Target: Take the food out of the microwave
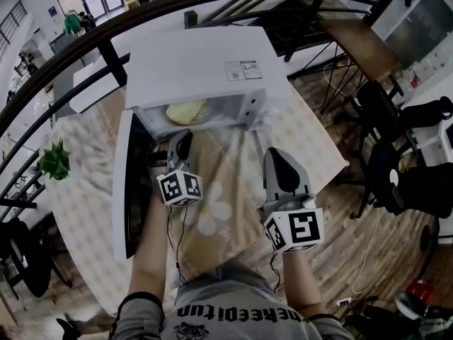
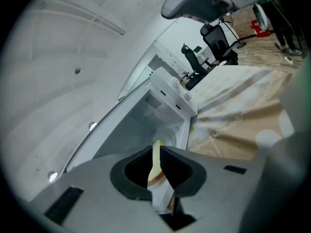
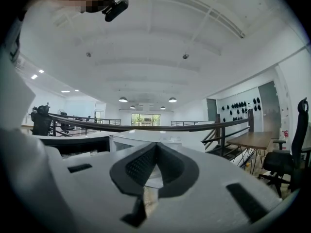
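The food (image 1: 185, 111) lies inside the open microwave (image 1: 198, 66) at the table's (image 1: 311, 147) far edge. My left tongs (image 1: 182, 140) hover at its mouth, pinched shut on nothing (right tongs (image 1: 277, 160) likewise, nearer me). I should part them first, then enter level.

Table under a beige flower-patterned cloth (image 1: 318, 144) lies beneath both grippers. White box-shaped microwave oven (image 1: 198, 66) stands on the cloth straight ahead of the left gripper (image 1: 182, 136). Its dark-windowed door (image 1: 131, 190) hangs open just left of that gripper. Small green leafy plant (image 1: 54, 160) sits at the cloth's edge, well left. A pale flower print shows between the left gripper and the right gripper (image 1: 277, 156).
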